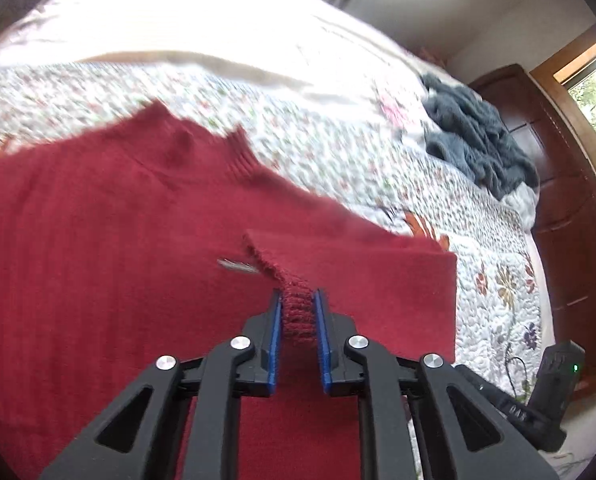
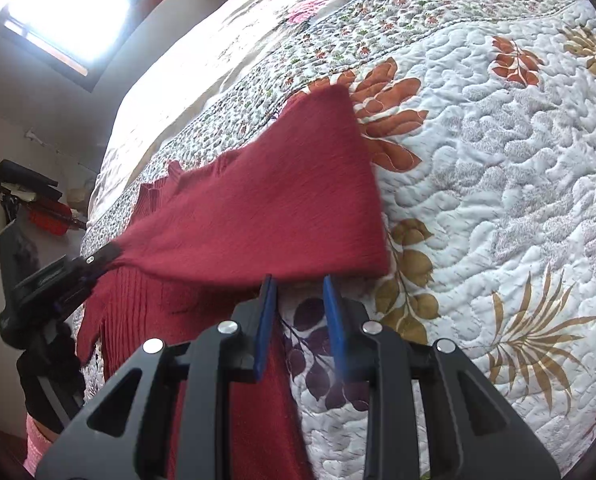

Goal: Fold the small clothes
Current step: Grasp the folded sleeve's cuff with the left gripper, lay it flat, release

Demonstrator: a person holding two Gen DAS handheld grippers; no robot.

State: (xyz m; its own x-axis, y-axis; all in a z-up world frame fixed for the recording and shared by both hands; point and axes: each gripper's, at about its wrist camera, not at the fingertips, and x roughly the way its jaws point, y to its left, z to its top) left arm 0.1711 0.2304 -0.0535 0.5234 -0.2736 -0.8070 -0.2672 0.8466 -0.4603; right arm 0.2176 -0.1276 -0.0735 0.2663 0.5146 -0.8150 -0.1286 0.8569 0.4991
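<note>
The red knit sweater is filling the left and centre of the left wrist view, lying spread across the floral quilted bedspread with its ribbed collar pointing toward the upper middle of the frame. At the lower centre, the left gripper is pinching a ribbed cuff or hem edge of the sweater, its blue-padded fingers closing on the bunched knit so that the fabric is standing up between them. To the right of that, a folded flap of the same garment is reaching toward the right of the frame, and a grey fuzzy garment is lying in a heap on the bed at the upper right, well apart from the sweater, with dark wooden furniture beyond it at the right edge. In the right wrist view, the left gripper is showing at the left edge, gripping the sweater where it narrows, and the cloth is stretching from there up toward the centre of the frame, blurred and partly lifted off the bedspread. At the lower centre the right gripper is sitting just beside the sweater's lower edge with its blue fingers apart and nothing between them; only the quilt's purple leaf print is showing in the gap. A bright window is glaring at the upper left.
</note>
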